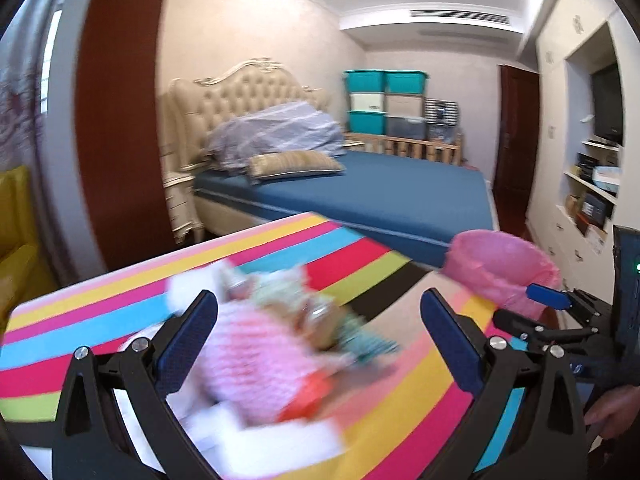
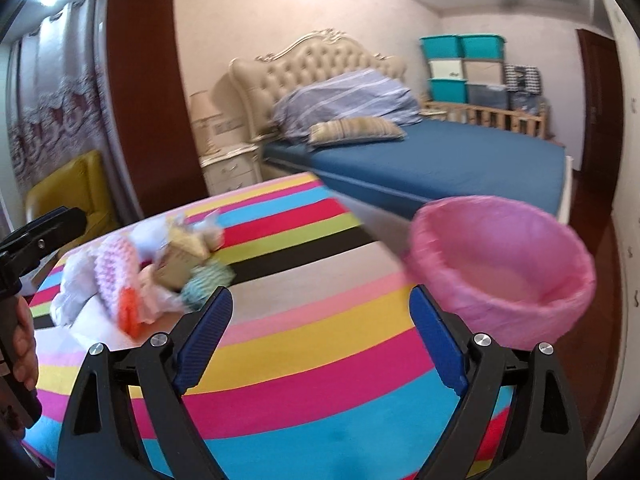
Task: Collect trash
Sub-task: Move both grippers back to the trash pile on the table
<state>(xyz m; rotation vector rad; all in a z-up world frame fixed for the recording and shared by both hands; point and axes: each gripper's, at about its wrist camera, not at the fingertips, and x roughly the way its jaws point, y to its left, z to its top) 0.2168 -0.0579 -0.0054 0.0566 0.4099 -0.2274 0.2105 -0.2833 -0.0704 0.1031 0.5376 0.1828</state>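
Note:
A blurred heap of trash [image 1: 272,340], with pink netting, white tissue, teal paper and an orange scrap, lies on the striped table [image 1: 400,392]. My left gripper [image 1: 316,308] is open, its jaws spread on either side of the heap just above it. In the right wrist view the heap [image 2: 152,276] lies at the left of the table [image 2: 312,344]. A bin lined with a pink bag [image 2: 504,268] stands past the table's right edge; it also shows in the left wrist view [image 1: 500,268]. My right gripper [image 2: 320,304] is open and empty, between heap and bin.
A bed with a blue sheet [image 2: 440,160] stands behind the table. A yellow chair [image 2: 76,192] is at the left and a white nightstand [image 2: 232,168] beside the bed. Wall shelves [image 1: 592,184] are on the right.

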